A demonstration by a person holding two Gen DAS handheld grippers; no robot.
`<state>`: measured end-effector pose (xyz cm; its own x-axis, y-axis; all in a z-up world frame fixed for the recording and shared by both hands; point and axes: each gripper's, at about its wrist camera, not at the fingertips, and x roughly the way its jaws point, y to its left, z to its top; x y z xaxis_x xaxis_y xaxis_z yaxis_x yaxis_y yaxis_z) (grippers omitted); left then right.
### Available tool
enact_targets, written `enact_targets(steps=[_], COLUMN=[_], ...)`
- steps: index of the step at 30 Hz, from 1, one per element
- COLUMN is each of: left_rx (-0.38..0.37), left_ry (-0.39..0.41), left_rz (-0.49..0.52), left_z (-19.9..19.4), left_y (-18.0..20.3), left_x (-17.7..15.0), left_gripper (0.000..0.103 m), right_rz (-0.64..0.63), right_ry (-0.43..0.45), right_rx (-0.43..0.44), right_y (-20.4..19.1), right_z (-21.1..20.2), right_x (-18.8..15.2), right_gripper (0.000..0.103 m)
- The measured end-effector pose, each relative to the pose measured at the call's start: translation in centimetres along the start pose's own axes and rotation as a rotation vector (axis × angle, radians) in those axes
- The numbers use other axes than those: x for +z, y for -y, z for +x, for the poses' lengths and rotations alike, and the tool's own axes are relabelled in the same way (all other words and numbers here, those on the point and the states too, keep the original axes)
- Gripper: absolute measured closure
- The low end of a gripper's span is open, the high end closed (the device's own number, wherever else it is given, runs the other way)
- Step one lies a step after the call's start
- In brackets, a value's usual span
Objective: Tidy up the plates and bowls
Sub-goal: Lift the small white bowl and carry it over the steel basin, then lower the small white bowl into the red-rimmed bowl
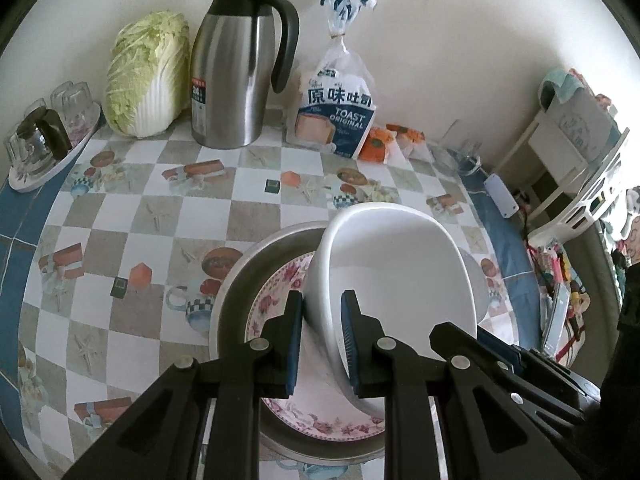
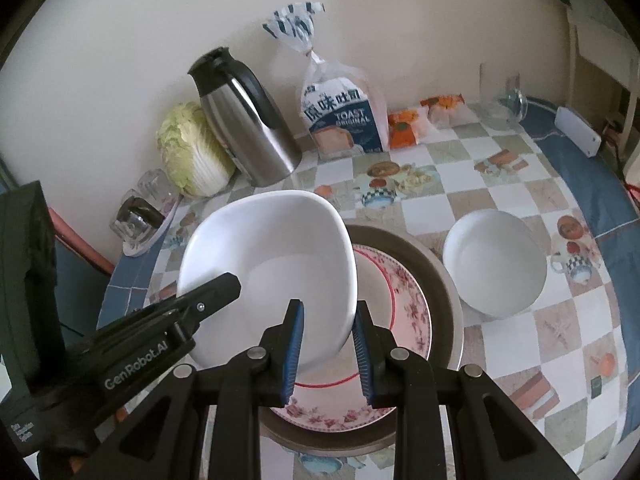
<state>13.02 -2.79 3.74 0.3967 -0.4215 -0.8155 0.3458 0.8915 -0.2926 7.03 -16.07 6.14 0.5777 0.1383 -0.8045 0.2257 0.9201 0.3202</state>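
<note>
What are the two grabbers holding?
Both the left gripper and right gripper pinch the white bowl's rim, on opposite sides.

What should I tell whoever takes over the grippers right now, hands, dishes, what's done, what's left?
Left gripper: shut on the rim of the squarish white bowl, holding it tilted above the stack.
Right gripper: jaws astride the same bowl's opposite rim, grip unclear.
Stack: floral plate inside the metal pan, centre of the table.
Round white bowl: on the table, right of the pan.
Done: plate is in the pan.
Left: probably set the held bowl on the plate, then add the round bowl.
</note>
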Motion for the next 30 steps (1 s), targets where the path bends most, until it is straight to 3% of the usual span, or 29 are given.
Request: enact_targets(steps=[17,30], left_rx=[0.077,0.075], left_ry=[-0.041,-0.061], left_rz=[0.071,0.063], left_z=[1.9,2.5], left_y=[2.0,1.8], left_x=[-0.5,-0.5], left_gripper=[0.083,0.083], right_rz=[0.044,0.061], right_ry=[-0.043,-0.059], right_rx=[0.012,0.014], right_y=[2.1,2.5], right_z=[1.2,1.8], right_x=[-0.4,-0.5], right_gripper=[0.074,0.074])
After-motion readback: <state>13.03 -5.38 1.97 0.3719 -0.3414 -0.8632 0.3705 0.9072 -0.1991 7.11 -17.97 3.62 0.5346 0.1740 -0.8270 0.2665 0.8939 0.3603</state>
